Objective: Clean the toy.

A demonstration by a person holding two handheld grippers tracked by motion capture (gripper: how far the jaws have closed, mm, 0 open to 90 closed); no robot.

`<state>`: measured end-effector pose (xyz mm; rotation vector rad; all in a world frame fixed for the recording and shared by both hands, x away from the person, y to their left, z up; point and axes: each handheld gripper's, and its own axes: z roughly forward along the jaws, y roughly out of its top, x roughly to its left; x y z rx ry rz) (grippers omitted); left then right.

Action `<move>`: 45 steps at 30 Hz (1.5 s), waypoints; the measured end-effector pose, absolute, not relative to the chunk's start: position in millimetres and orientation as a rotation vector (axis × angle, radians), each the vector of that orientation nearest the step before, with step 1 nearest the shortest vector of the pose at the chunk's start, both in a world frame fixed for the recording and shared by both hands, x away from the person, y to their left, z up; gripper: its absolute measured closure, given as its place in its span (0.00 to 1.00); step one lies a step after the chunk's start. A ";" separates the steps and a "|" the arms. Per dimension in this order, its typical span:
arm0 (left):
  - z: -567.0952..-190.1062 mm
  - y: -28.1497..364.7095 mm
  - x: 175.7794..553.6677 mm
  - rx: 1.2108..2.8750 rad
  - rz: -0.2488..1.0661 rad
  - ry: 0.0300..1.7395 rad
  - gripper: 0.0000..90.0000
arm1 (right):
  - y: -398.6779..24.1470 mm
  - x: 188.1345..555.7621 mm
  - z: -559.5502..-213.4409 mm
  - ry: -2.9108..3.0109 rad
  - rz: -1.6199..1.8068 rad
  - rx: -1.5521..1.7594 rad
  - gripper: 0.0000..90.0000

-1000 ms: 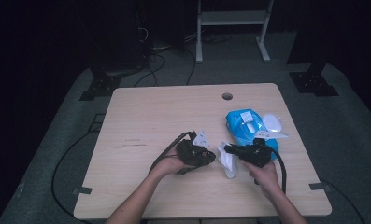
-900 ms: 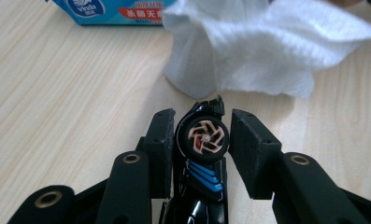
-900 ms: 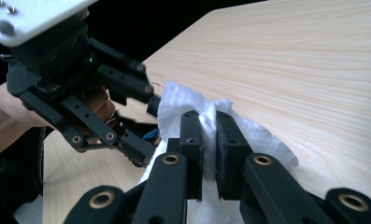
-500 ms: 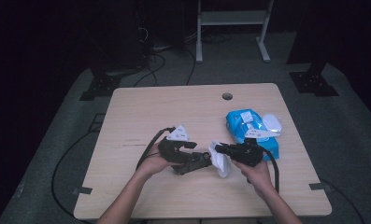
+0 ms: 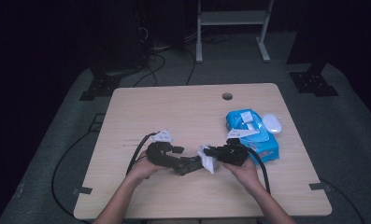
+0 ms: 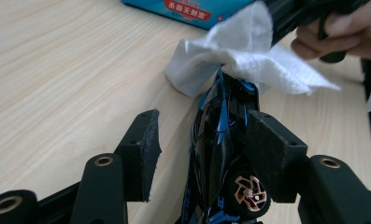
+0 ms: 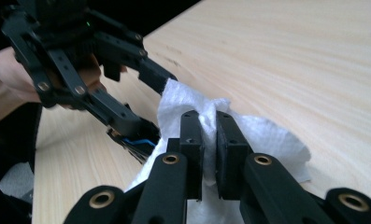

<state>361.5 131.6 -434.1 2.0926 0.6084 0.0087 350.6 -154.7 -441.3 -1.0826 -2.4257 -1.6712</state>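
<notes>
With our left gripper (image 6: 199,140) jaws just opened, one pad off the small black-and-blue toy car (image 6: 220,154) between them, and our right gripper (image 7: 209,140) clamped on the white wet wipe (image 7: 262,135) rubbing its nose above the table's near edge, the car could slip out.

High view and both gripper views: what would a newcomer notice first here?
At the table's near edge, the right gripper pinches a white wipe against the nose of a black-and-blue toy car. The car lies between the left gripper's jaws, which have just been opening. Right of them sits a blue wipes pack.
</notes>
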 end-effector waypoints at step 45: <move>-439.6 94.9 287.7 2.244 0.112 0.379 0.31 | -175.4 261.6 -440.0 -2.760 -1.548 -0.753 0.92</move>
